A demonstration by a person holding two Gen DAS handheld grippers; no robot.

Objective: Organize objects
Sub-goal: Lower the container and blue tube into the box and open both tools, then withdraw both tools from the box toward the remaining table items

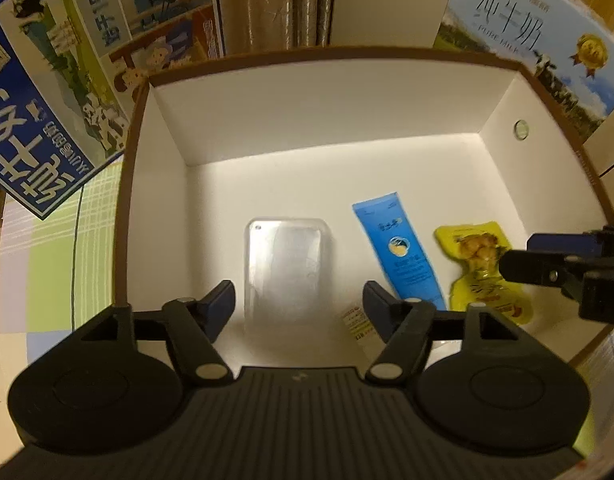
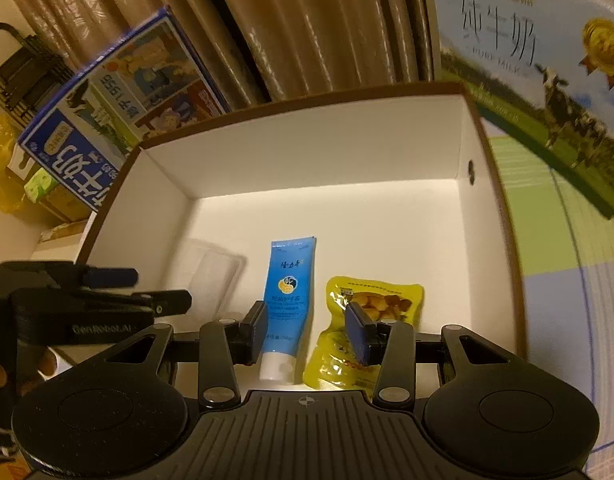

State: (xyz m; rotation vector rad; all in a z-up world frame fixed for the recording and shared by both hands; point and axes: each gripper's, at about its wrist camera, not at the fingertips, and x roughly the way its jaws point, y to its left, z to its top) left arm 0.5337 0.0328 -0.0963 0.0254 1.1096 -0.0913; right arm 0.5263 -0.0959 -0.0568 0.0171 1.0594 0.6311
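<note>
A white box with a brown rim (image 1: 331, 54) (image 2: 307, 102) holds three things on its floor. A clear plastic case (image 1: 287, 268) (image 2: 211, 272) lies at the left. A blue tube (image 1: 399, 248) (image 2: 289, 292) lies in the middle. A yellow snack pouch (image 1: 483, 268) (image 2: 371, 312) lies at the right. My left gripper (image 1: 299, 308) is open and empty, just above the clear case. My right gripper (image 2: 307, 332) is open and empty, over the near ends of the tube and the pouch. Each gripper shows in the other's view, the right one (image 1: 547, 272) and the left one (image 2: 147, 292).
A blue milk carton box (image 1: 47, 92) (image 2: 107, 120) leans at the left of the white box. A pale "Pure Milk" box (image 1: 539, 40) (image 2: 547, 80) stands at the right. A checked cloth (image 1: 59, 248) (image 2: 567, 280) covers the table. Brown curtains hang behind.
</note>
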